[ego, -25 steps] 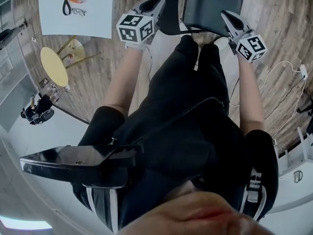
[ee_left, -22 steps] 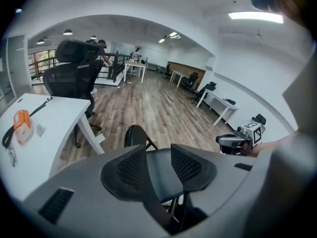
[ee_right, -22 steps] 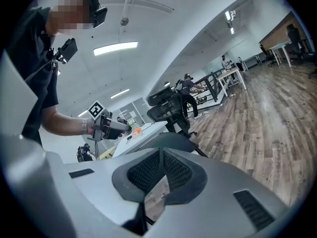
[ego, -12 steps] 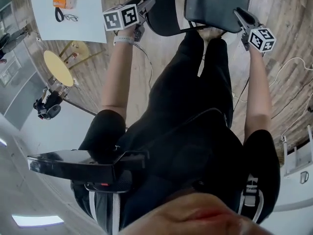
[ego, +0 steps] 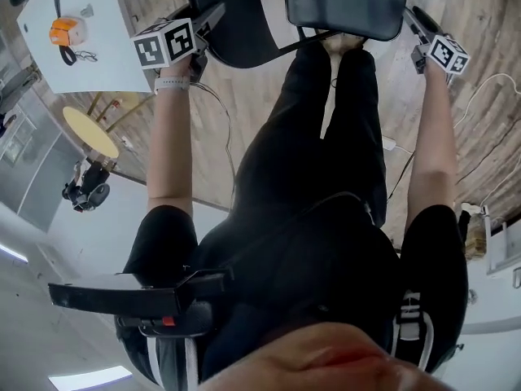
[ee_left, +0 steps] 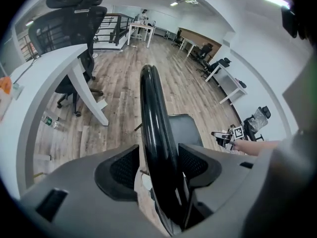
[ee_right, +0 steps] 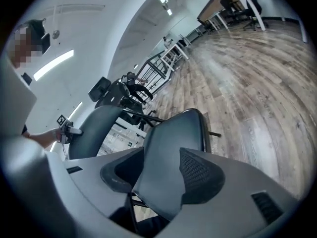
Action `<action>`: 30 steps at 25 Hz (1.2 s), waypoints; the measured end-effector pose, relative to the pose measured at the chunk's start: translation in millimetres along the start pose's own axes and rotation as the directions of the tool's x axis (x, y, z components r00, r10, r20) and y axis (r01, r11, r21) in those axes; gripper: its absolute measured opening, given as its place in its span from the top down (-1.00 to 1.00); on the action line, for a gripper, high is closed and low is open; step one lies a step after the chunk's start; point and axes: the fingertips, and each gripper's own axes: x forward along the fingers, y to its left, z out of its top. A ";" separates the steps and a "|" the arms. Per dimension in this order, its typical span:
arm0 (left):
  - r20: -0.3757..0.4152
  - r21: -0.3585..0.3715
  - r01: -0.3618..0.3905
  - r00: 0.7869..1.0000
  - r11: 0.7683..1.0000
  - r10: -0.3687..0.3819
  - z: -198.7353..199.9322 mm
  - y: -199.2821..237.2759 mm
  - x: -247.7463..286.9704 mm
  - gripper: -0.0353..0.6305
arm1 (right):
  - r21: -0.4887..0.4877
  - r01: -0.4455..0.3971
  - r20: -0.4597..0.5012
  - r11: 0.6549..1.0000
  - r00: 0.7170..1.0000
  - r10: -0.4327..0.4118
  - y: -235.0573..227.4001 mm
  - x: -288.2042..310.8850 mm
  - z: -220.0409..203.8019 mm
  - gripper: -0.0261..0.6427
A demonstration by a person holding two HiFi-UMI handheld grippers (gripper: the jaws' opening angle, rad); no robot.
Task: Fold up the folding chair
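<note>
The black folding chair stands at my feet, its curved backrest (ego: 236,23) on the left and its flat seat (ego: 346,2) on the right in the head view. My left gripper (ego: 203,19) reaches to the backrest's side. In the left gripper view the backrest's glossy edge (ee_left: 153,113) runs between the wide jaws of the left gripper (ee_left: 159,165), with a gap at the left pad (ee_left: 124,167). My right gripper (ego: 415,19) is at the seat's right side. Its jaws (ee_right: 163,175) are opening, and a corner of the seat (ee_right: 173,143) lies between them.
A white table (ego: 98,55) with an orange object (ego: 63,29) stands at the upper left, a round yellow stool (ego: 91,130) below it. White cable (ego: 488,112) trails over the wooden floor at the right. A white desk (ee_left: 59,68) and an office chair (ee_left: 69,29) stand beyond the backrest.
Both arms have stretched farther out from the body, and the left one has drifted left in the picture. The chair's backrest and seat have shifted toward the top edge.
</note>
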 end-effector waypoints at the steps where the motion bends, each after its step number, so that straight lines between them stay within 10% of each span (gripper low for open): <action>1: -0.001 0.004 -0.001 1.000 1.000 0.001 0.4 -0.8 0.6 0.16 | 0.031 0.015 0.009 0.999 1.000 -0.015 -15.8 -3.8 -5.8 0.31; 22: -0.063 0.003 0.063 0.996 0.998 -0.063 -0.3 -13.1 11.2 0.56 | 0.203 -0.152 -0.283 0.967 0.937 0.207 -109.1 53.2 -76.4 -0.01; 30: -0.067 -0.064 0.105 0.992 0.992 -0.109 -0.5 -22.9 13.6 0.69 | 0.280 -0.229 -0.215 0.932 0.932 0.293 -115.2 70.9 -71.3 -0.01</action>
